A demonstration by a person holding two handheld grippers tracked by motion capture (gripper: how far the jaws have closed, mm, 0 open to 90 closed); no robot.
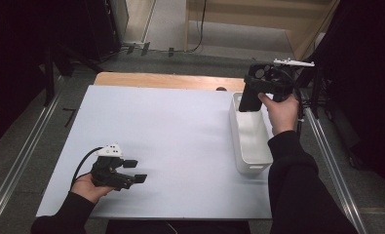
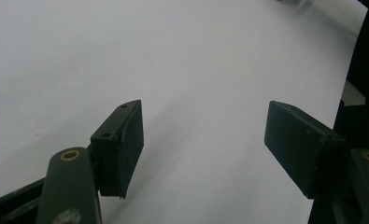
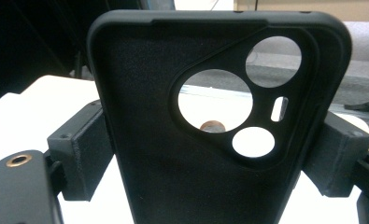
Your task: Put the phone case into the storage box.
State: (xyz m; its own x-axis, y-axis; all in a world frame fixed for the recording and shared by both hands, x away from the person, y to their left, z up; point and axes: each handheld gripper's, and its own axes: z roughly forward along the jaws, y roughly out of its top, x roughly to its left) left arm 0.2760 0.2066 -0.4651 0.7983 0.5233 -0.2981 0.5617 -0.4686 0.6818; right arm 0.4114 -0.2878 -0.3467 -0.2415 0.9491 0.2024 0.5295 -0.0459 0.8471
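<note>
Right tool [image 1: 258, 87] raised above the far end of the white bin [image 1: 252, 146], at the right side of the counter [image 1: 170, 136]. Its jaws are clamped on a black phone case [image 1: 252, 92], one jaw on each long edge. In the right gripper view the phone case [image 3: 173, 154] stands upright between the jaws, inner face toward the camera, camera cutouts at the upper right: one large round hole, two smaller round ones, one small slot. Counter surface shows through the cutouts. The person's right hand [image 1: 281, 113] grips the tool from below, dark sleeve running to the bottom edge of the high view.

Left tool [image 1: 134, 171] sits low over the near-left part of the counter, held in the left hand [image 1: 88, 187], jaws pointing right. Jaws spread wide, nothing between them. In the left gripper view the left tool [image 2: 203, 140] shows both pads apart with bare white counter [image 2: 173, 60] beyond. Black cable loops from the back of the tool.

Bin is long and narrow, running front to back along the counter's right edge; its contents cannot be made out. The two tools are well apart.
</note>
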